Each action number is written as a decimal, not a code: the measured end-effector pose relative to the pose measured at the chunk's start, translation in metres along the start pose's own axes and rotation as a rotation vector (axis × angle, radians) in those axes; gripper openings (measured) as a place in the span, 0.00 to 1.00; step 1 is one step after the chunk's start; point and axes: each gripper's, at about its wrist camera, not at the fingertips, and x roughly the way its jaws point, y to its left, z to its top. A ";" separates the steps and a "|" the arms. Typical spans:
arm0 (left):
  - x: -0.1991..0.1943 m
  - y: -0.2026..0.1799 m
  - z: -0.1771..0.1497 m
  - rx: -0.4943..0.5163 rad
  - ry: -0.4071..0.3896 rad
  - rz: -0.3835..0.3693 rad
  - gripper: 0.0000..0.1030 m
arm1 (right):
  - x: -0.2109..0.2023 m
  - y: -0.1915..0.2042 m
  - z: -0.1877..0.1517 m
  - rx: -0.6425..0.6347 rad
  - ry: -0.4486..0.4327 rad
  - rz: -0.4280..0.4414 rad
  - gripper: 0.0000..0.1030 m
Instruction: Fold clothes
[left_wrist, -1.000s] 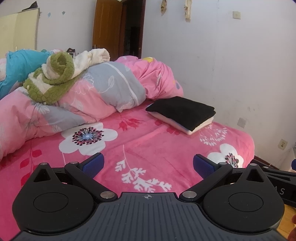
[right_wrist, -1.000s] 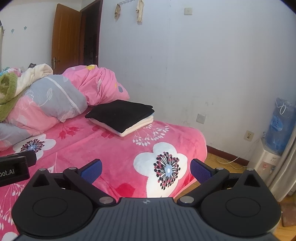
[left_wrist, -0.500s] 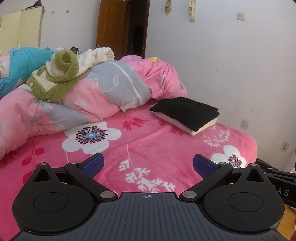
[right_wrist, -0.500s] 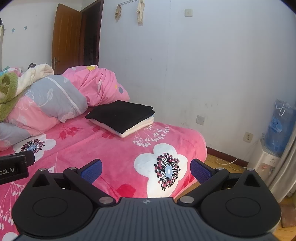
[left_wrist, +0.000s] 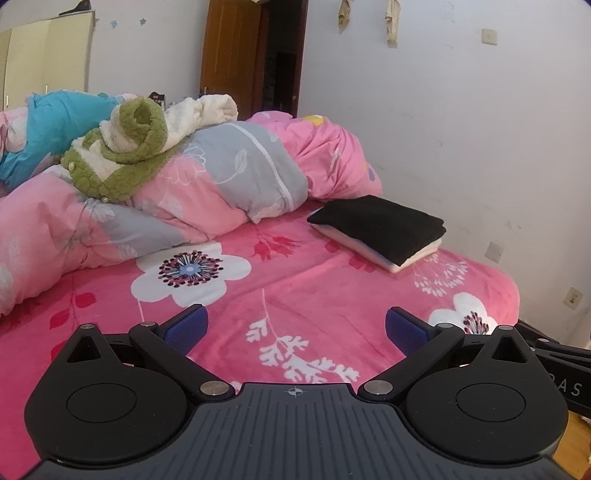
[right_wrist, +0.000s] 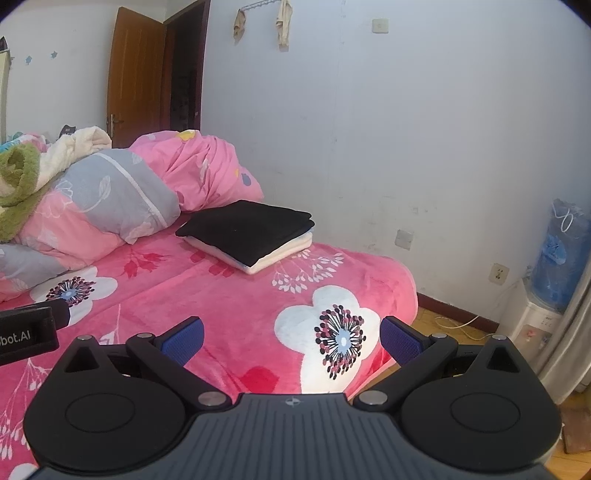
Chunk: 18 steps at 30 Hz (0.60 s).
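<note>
A folded black garment (left_wrist: 380, 225) lies on top of a folded white one (left_wrist: 413, 258) on the pink flowered bed (left_wrist: 295, 295), near the wall side; the same stack (right_wrist: 247, 230) shows in the right wrist view. A crumpled green and cream fleece garment (left_wrist: 125, 147) sits on the bunched duvet at the back left. My left gripper (left_wrist: 295, 328) hovers open over the bedspread with nothing between its blue pads. My right gripper (right_wrist: 291, 334) is open too, above the bed's near corner, well short of the stack.
A pink and grey duvet (left_wrist: 207, 184) is heaped across the back of the bed, with a blue garment (left_wrist: 55, 125) behind it. The wall runs along the bed's right side. A water dispenser (right_wrist: 554, 280) stands on the floor at right. The brown door (left_wrist: 236, 55) is ajar.
The left gripper has drifted slightly, so the bed and duvet sit a little lower and to the right in its view. The right gripper has barely moved. Both stay open.
</note>
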 end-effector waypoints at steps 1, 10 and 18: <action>0.000 0.000 0.000 0.000 0.000 0.001 1.00 | 0.000 0.001 0.000 -0.001 0.001 0.000 1.00; -0.001 0.002 0.001 0.002 -0.004 -0.002 1.00 | -0.002 0.002 0.001 -0.002 -0.004 -0.003 1.00; -0.001 0.001 0.002 0.005 -0.006 -0.001 1.00 | -0.002 0.002 0.002 -0.001 -0.007 -0.001 1.00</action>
